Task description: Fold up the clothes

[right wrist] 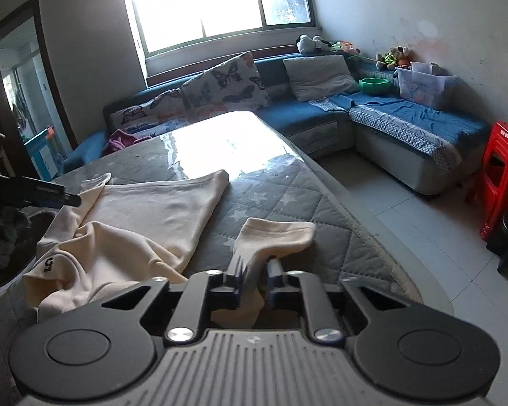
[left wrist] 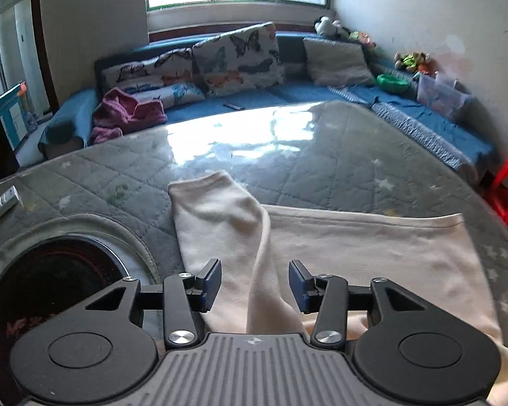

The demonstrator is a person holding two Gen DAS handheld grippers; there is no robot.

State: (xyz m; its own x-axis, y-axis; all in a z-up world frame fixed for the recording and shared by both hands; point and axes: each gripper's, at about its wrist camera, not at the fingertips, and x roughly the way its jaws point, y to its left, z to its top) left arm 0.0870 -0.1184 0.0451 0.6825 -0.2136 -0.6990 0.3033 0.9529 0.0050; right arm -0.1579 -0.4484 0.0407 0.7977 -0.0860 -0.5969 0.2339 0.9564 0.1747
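My left tongs [left wrist: 255, 282] stand wide open over the cream long-sleeved cotton top [left wrist: 372, 253], a raised fold of cloth running up between the two blue pads without touching either. My right tongs [right wrist: 255, 279] are closed on the cream sleeve [right wrist: 277, 237], whose cuff end lies flat just ahead of the fingertips. The top lies spread on the grey quilted star-print bench [left wrist: 321, 155]; its straight hem runs across ahead of the left tongs, and another sleeve reaches forward to the left of that hem. Left of the left tongs sits a round dark glass cooktop [left wrist: 47, 291] set into the bench, close beside the cloth. Ahead of both tongs the bench is bare and glossy with window glare. To the right of the right tongs the bench's curved edge drops to open tiled floor [right wrist: 406, 216], with a red plastic stool [right wrist: 504, 182] further right.
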